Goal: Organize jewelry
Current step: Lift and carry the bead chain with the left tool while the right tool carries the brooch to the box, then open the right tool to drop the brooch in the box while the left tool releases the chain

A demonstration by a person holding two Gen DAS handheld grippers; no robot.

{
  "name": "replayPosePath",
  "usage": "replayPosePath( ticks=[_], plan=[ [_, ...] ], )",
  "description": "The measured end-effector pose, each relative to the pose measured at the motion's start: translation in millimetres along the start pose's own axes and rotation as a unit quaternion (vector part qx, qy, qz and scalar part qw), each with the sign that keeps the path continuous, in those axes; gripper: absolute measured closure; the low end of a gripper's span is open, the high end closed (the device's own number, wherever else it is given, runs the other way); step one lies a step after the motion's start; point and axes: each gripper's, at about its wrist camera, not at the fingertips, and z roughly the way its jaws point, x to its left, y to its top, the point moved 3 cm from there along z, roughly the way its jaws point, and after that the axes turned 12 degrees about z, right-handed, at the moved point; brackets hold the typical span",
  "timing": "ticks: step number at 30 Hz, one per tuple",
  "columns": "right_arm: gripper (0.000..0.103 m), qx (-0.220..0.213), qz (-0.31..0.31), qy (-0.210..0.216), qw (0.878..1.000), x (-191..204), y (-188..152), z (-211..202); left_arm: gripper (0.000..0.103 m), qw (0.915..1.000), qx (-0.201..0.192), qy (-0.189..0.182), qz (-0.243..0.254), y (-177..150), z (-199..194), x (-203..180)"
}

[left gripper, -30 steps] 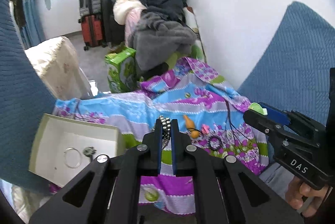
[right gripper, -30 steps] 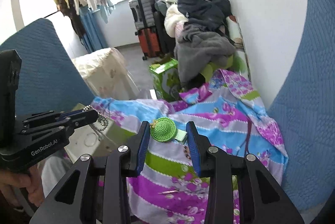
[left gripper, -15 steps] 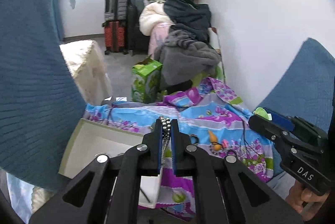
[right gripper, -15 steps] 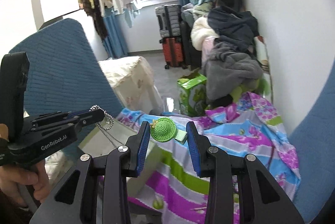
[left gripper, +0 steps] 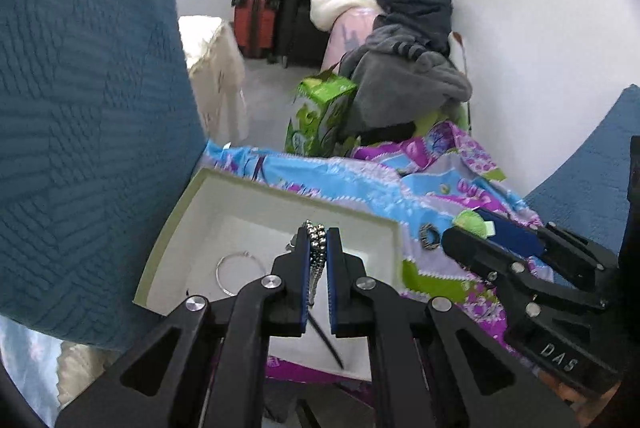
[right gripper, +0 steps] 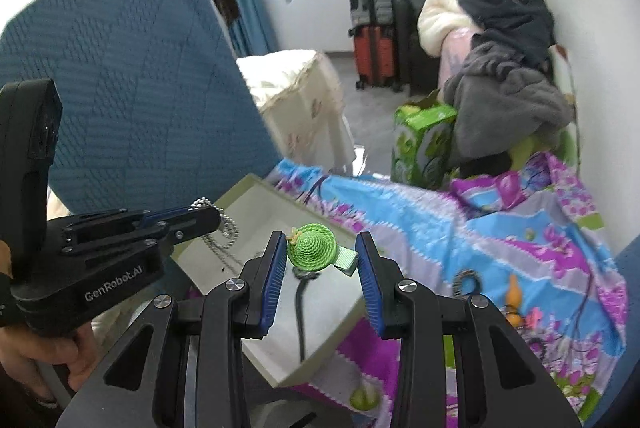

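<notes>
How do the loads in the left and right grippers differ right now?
The left gripper is pinched nearly shut on a silver bead chain; the right gripper stands wider, on a green hat-shaped hair clip. The chain is thin and limp, dangling below the jaws; the clip is bulky and rigid, filling the gap. The chain is metallic; the clip looks woven. Both hang over the white box.

Silver bead chain [left gripper: 316,248] dangling over white box [left gripper: 224,188] | green hat clip [right gripper: 316,248] above it | 1 hoop [left gripper: 236,268] inside
</notes>
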Motion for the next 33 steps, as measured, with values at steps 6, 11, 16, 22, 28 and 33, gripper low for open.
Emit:
replayPosePath(
  ticks=[6, 11, 16, 22, 28, 33],
  plan=[
    [0.070, 0.044, -0.004, -0.005, 0.999, 4.8, -19.5, 44.7, 0.096, 0.9993, 0.036, -0.005, -0.011, -20.4, 31.6, 16.9],
    [0.070, 0.074, -0.005, -0.013, 0.997, 2.4, -32.5, 70.3, 0.096, 0.9980, 0.058, -0.009, -0.024, -34.6, 54.0, 31.5],
    [0.070, 0.090, -0.004, -0.024, 0.996, -2.4, -38.9, 86.3, 0.096, 0.9967, 0.073, -0.012, -0.034, -43.4, 67.7, 39.8],
    [0.069, 0.099, -0.007, -0.025, 0.995, -2.7, -42.9, 92.9, 0.096, 0.9960, 0.079, -0.015, -0.040, -47.0, 72.7, 42.4],
    [0.064, 0.102, -0.002, -0.020, 0.995, -5.8, -42.0, 90.1, 0.096, 0.9967, 0.069, -0.019, -0.037, -42.8, 63.5, 38.4],
    [0.062, 0.093, -0.004, -0.009, 0.996, -3.0, -37.9, 75.1, 0.086, 0.9977, 0.055, -0.012, -0.036, -35.1, 47.5, 36.3]
  ],
)
